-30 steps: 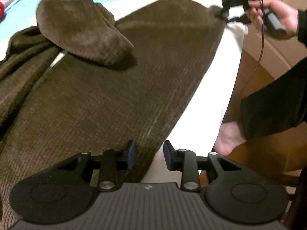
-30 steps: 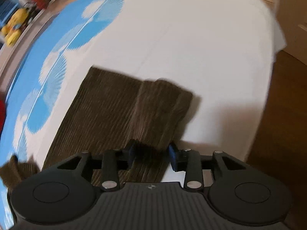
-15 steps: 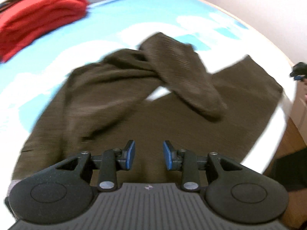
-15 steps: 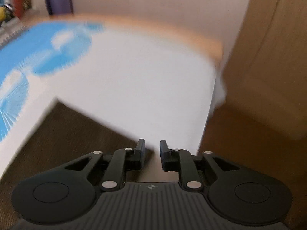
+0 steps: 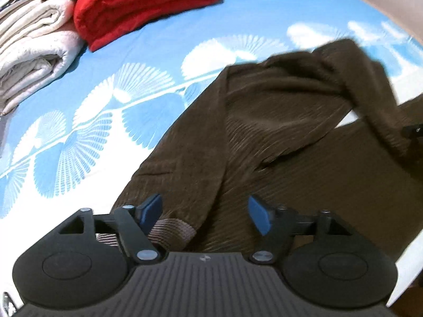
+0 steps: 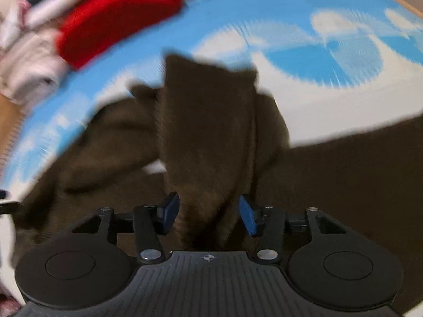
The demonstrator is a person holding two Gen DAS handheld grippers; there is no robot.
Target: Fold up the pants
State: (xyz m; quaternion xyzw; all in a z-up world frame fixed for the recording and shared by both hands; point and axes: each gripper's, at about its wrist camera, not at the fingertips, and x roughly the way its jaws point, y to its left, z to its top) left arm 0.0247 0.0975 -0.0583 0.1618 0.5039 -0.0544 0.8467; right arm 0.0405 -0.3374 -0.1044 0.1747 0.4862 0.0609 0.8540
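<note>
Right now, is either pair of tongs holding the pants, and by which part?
Neither. The left tongs stand wide open above the waistband end of the pants, just opened. The right tongs have a fold between the pads, but the pads do not press it.

Right view motion-blurred; pants [image 6: 211, 137] edges smeared, cut off right.

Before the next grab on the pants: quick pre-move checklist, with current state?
1. Left gripper open, nothing pinched: ok; its jaws have just been opening.
2. Left gripper over the waistband: ok.
3. Right gripper free of cloth: cannot tell; its jaws have just been opening, a folded leg sits between the pads, view blurred.
4. Pants flat: not ok, one leg is bunched and lies across the other.
5. Red stack and white stack apart from the pants: ok.
</note>
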